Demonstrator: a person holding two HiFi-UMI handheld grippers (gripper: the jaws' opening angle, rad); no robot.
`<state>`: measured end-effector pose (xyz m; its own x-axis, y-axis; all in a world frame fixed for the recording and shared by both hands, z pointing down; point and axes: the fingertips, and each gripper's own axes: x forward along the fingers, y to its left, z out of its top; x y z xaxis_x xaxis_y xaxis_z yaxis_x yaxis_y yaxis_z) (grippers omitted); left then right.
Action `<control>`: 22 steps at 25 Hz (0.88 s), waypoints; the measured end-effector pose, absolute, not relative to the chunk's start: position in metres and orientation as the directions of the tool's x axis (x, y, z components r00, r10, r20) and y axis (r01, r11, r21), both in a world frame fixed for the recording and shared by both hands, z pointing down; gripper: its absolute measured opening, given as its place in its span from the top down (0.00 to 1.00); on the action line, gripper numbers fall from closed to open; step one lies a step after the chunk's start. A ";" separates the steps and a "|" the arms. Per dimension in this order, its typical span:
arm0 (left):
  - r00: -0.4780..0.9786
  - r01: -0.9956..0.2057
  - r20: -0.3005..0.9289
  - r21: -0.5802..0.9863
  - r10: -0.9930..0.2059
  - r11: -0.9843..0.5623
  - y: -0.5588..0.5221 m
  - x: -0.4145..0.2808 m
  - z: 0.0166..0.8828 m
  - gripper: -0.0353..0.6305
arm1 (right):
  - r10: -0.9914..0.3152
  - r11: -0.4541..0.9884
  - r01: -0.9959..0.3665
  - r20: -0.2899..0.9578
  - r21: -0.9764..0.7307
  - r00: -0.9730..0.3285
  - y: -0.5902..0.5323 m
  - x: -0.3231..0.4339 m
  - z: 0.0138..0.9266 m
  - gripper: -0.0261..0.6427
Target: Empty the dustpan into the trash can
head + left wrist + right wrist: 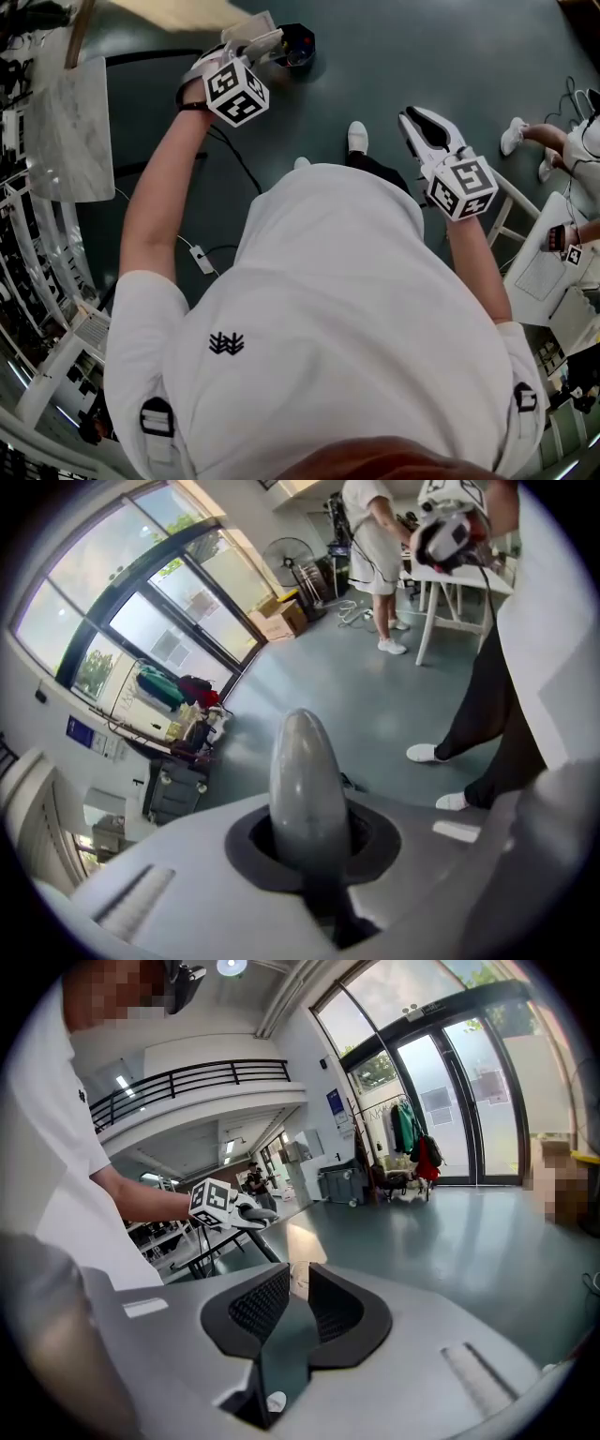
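Note:
My left gripper is held out ahead at the upper left, beside a small dark round bin with colourful bits inside on the green floor. In the left gripper view its jaws are shut on a smooth grey rounded handle that points away from the camera and hides the fingertips. A blurred tan shape lies just past this gripper at the top edge; I cannot tell what it is. My right gripper hangs at the right, away from the bin. Its black ribbed pads stand almost together with nothing between them.
A pale stone-topped table stands at the left. Cables trail over the floor. At the right are a white table and a seated person's legs. Another person stands by a white table. Glass doors lie beyond.

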<state>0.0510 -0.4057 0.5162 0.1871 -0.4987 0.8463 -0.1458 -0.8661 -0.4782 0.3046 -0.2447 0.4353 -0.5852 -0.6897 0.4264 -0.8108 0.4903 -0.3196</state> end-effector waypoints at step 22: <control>0.016 -0.046 0.758 -0.650 -0.652 -0.758 -0.404 0.036 0.489 0.85 | -0.617 0.622 -0.731 0.399 -0.283 -0.679 -0.276 0.312 0.433 0.87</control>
<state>0.0357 -0.4044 0.4890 0.0157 -0.6515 0.7584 -0.0459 -0.7582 -0.6504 0.3116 -0.2761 0.4332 -0.6790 -0.6166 0.3986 -0.7305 0.6216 -0.2828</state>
